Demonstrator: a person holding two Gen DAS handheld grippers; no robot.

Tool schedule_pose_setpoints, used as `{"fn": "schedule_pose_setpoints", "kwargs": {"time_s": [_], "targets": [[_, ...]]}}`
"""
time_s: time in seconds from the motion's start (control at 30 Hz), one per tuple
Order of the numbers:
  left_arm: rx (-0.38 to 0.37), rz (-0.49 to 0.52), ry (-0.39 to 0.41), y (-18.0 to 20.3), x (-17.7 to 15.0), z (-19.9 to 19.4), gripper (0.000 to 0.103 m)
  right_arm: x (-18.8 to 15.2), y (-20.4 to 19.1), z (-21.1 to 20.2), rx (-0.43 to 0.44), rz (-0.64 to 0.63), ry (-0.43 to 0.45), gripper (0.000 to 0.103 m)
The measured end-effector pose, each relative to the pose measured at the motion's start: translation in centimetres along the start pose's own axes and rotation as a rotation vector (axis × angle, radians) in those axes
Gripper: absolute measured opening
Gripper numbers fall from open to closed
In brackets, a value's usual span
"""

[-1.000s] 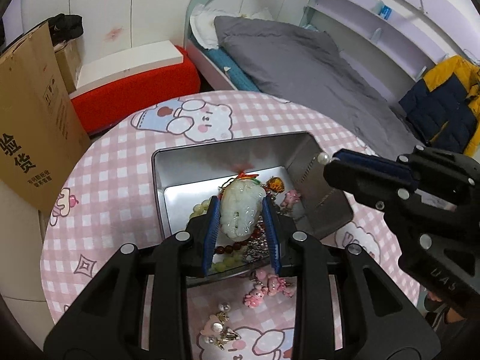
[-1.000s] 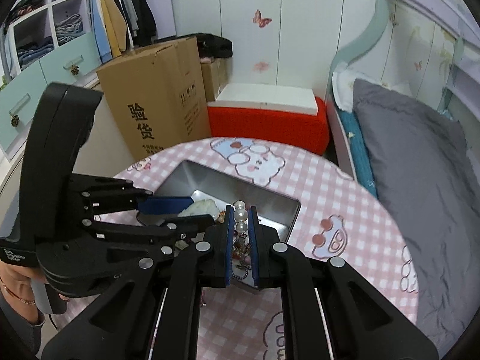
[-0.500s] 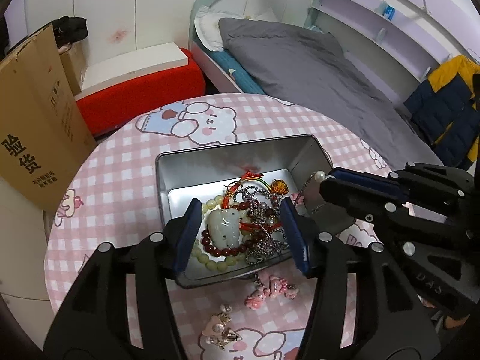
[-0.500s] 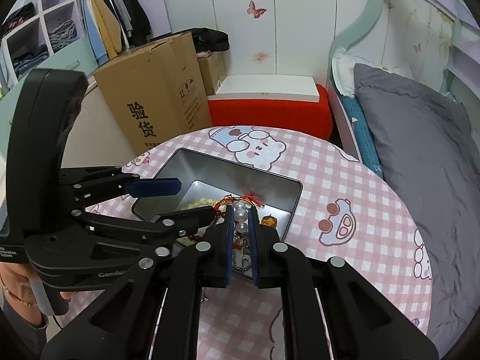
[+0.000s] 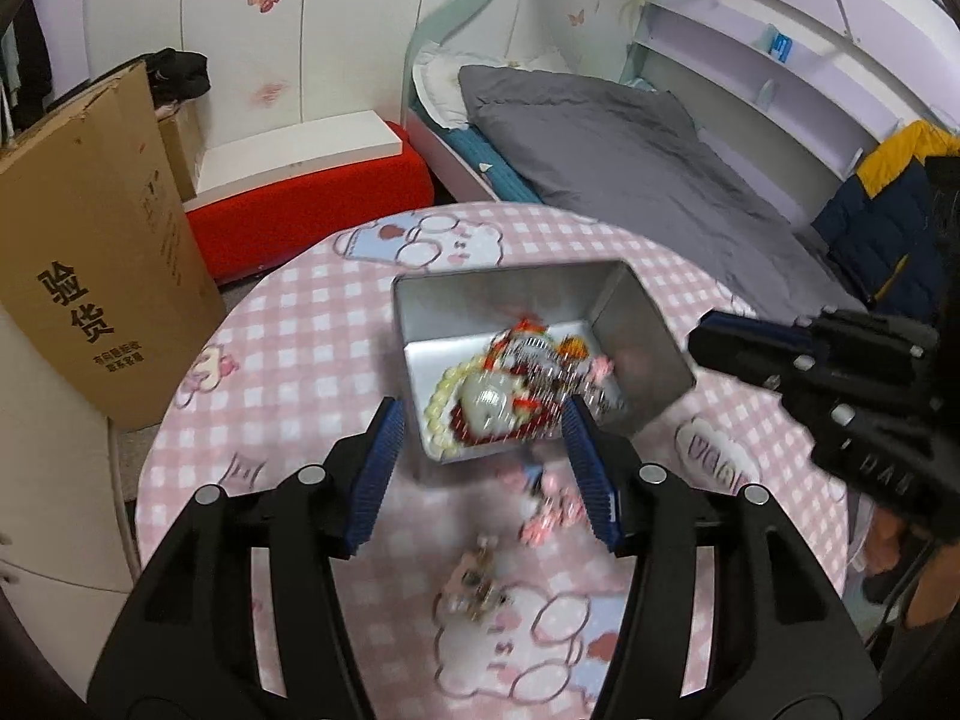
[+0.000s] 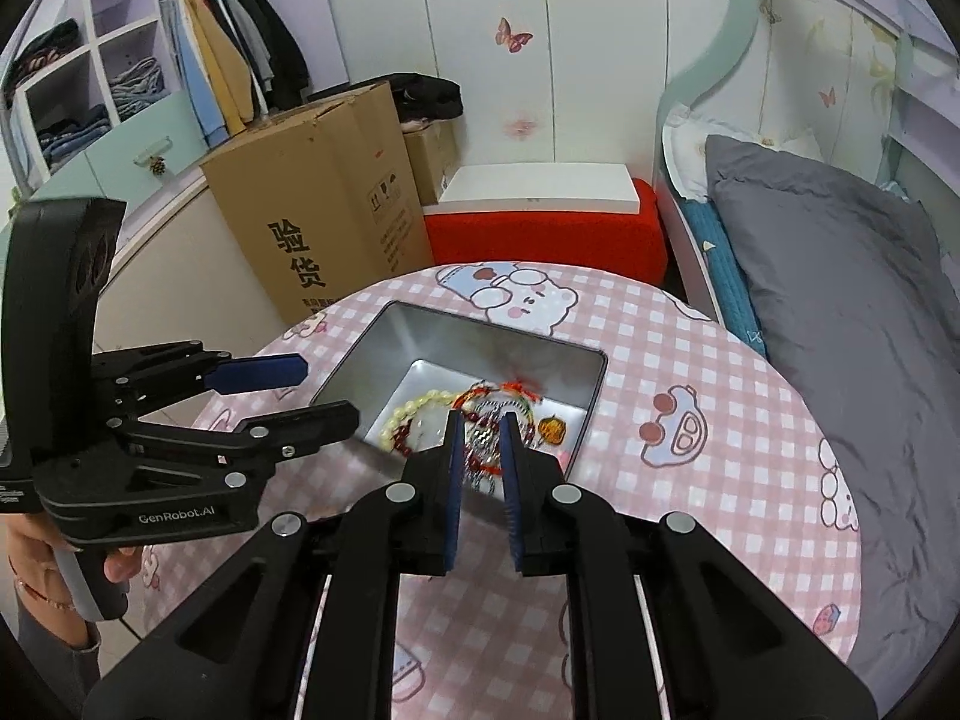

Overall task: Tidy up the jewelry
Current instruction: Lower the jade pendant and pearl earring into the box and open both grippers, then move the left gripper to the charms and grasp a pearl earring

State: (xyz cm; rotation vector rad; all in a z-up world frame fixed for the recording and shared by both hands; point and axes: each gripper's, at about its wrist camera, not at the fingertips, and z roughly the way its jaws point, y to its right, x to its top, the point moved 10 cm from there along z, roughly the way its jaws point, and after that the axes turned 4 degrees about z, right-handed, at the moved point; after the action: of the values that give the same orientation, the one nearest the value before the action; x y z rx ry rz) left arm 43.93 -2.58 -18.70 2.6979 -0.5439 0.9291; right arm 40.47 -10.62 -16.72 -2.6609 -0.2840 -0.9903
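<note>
Jewelry (image 5: 510, 396) lies below left gripper's (image 5: 480, 468) empty, parted jaws

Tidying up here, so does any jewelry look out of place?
Yes: a pink charm and a pearly piece lie loose on the tablecloth, outside the metal tin holding the rest.

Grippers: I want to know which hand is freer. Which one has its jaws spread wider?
The left gripper: blue pads far apart and empty; the right gripper shows a narrow gap.

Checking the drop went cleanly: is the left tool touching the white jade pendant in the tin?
Apart. In the left wrist view the left tool stands open and empty, above the white jade pendant lying in the tin.
</note>
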Motion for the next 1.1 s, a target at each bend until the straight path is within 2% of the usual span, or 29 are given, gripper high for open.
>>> {"fn": "schedule_pose_setpoints", "kwargs": {"time_s": [0.2,0.5,0.7,0.87,0.97,1.1], "targets": [[0.048,0.011,-0.022,-0.5,-4.0,-0.5,0.055,-2.8,-1.2,-0.8,0.007,-0.021,-0.012,0.018],[0.056,-0.008,-0.04,-0.7,-9.0,0.1,0.055,-7.9,-2.0,0.1,0.014,0.004,-0.067,0.023],[0.072,0.005,-0.058,-0.9,-10.7,1.0,0.055,-10.0,-2.9,1.2,0.025,0.005,-0.104,0.023],[0.088,0.033,-0.047,-0.9,-10.5,1.4,0.054,-10.4,-3.0,1.3,0.027,0.014,-0.106,0.026],[0.113,0.072,-0.044,-0.6,-10.4,1.7,0.05,-10.5,-3.0,1.5,0.028,0.014,-0.108,0.027],[0.105,0.098,-0.031,-0.2,-10.2,1.8,0.033,-10.5,-3.0,1.8,0.028,0.013,-0.112,0.028]]}}
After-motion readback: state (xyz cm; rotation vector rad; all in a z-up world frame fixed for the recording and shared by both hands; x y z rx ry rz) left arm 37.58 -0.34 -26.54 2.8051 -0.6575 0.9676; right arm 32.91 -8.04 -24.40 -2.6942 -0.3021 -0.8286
